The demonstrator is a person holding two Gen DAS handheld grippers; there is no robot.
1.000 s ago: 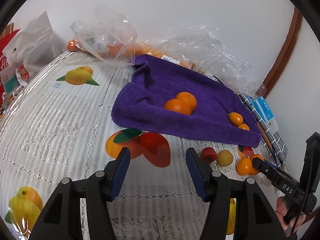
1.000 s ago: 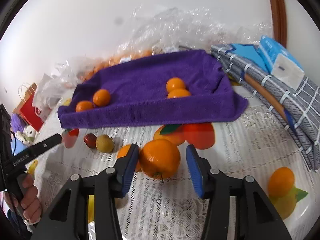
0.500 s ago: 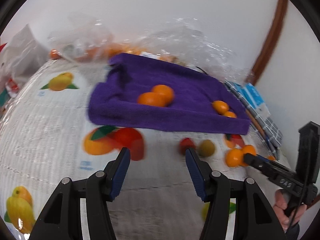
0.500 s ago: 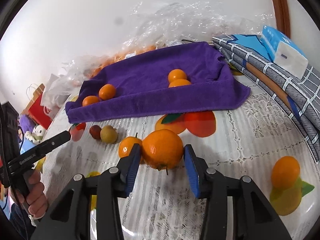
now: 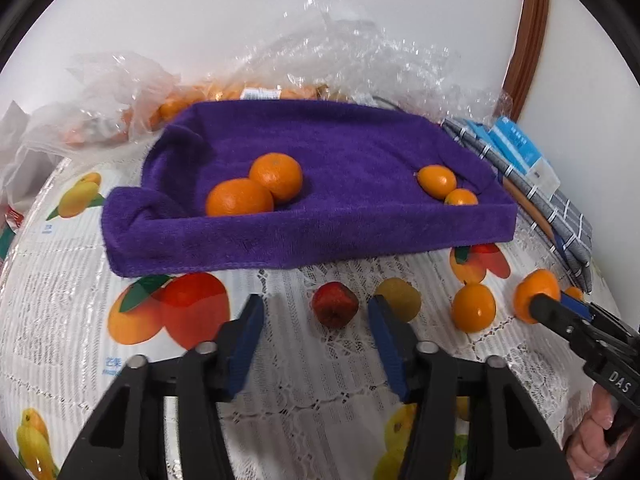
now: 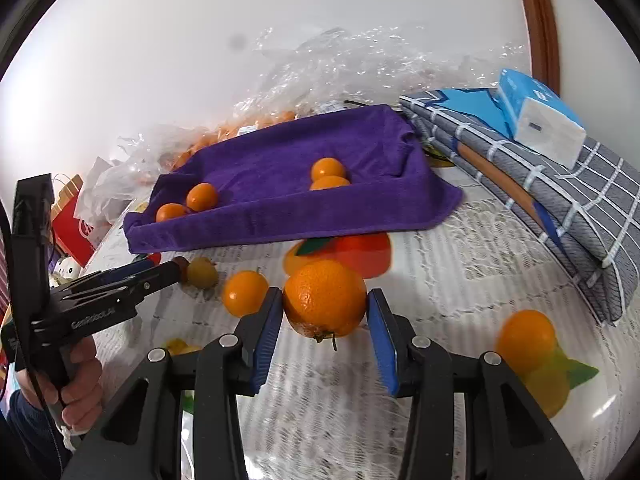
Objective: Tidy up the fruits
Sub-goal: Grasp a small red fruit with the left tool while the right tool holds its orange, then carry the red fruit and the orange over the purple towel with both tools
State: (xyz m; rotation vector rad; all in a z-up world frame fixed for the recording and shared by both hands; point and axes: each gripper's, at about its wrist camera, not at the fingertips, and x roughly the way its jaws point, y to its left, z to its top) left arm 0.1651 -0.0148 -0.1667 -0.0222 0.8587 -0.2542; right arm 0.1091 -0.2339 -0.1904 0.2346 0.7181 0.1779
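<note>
A purple towel-lined tray (image 5: 320, 236) holds two big oranges (image 5: 240, 199) on its left and two small ones (image 5: 437, 181) on its right. In front of it on the tablecloth lie a red fruit (image 5: 335, 307), a yellow-green fruit (image 5: 402, 295) and a small orange (image 5: 474, 307). My left gripper (image 5: 315, 302) straddles the red fruit. Its jaws are closing, with gaps still showing on both sides. My right gripper (image 6: 325, 294) is shut on a large orange (image 6: 325, 300), both blue pads against its skin.
Crinkled clear bags (image 5: 360, 64) with more oranges lie behind the tray. A folded grey checked cloth (image 6: 560, 184) with a blue tissue pack (image 6: 536, 116) fills the right side. A red bag (image 6: 74, 228) stands far left. The lace tablecloth carries printed fruit pictures (image 5: 172, 312).
My left gripper swung right from bare tablecloth to the red fruit, and its jaws narrowed. The right gripper's pads came together onto the large orange.
</note>
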